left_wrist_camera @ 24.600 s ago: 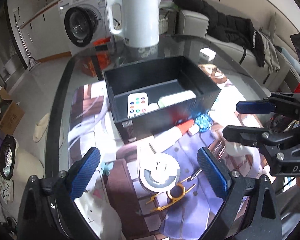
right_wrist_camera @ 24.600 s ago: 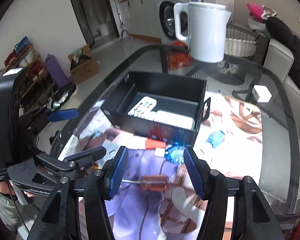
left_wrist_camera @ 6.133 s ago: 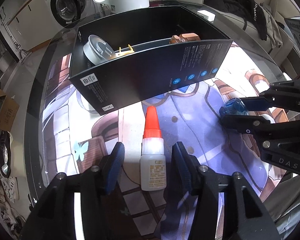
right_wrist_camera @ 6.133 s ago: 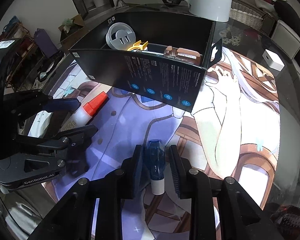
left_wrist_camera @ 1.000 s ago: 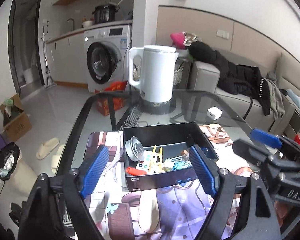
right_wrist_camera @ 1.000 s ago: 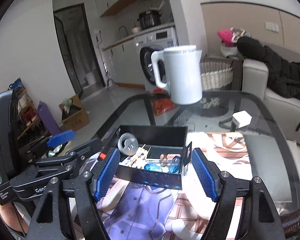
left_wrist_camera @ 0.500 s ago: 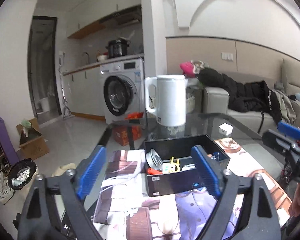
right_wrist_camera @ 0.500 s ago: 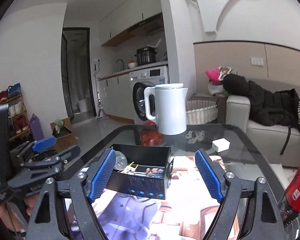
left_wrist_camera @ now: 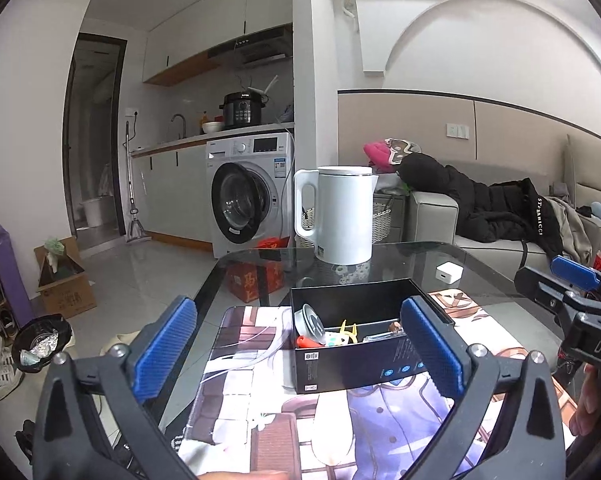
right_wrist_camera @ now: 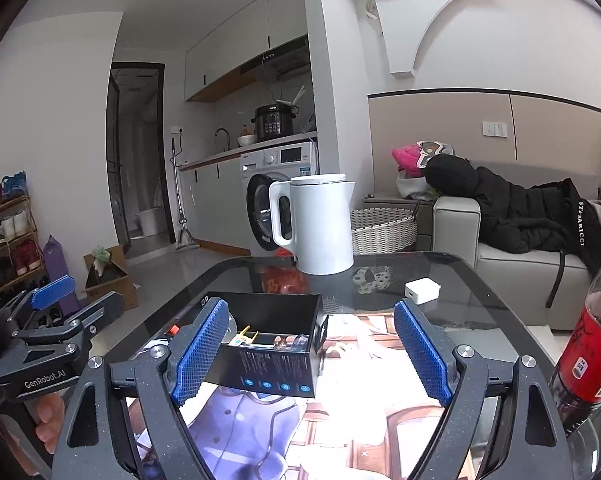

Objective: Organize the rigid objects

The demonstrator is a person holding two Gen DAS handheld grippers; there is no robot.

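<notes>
Left wrist view: the left claw point(left_wrist_camera: 298, 344) is held above the near edge of the glass worktop point(left_wrist_camera: 412, 258), its blue-padded fingers point(left_wrist_camera: 166, 346) spread wide apart with nothing between them. The black box point(left_wrist_camera: 356, 364) is seen standing on the printed mat point(left_wrist_camera: 252, 400) that covers the near part of the worktop. Inside the box a round metal tin point(left_wrist_camera: 309, 319) is leaned against the left wall, with a red-capped glue bottle point(left_wrist_camera: 309, 342), a yellow clip point(left_wrist_camera: 350, 330) and other small items that cannot be told apart lying beside it. A white kettle point(left_wrist_camera: 340, 216) is placed near the far edge of the worktop, and a small white charger point(left_wrist_camera: 449, 272) toward the far right corner. The right claw point(left_wrist_camera: 576, 292) is visible at the right side, also parted and empty.

In the right wrist view, the right claw point(right_wrist_camera: 308, 354) is shown with its fingers point(right_wrist_camera: 418, 354) wide apart and nothing gripped, the black box point(right_wrist_camera: 272, 348) lying ahead of it on the mat point(right_wrist_camera: 340, 412). The left claw point(right_wrist_camera: 60, 304) is seen at the left, open as well. A red-labelled bottle point(right_wrist_camera: 588, 356) is stood at the right edge of the worktop point(right_wrist_camera: 456, 280).
</notes>
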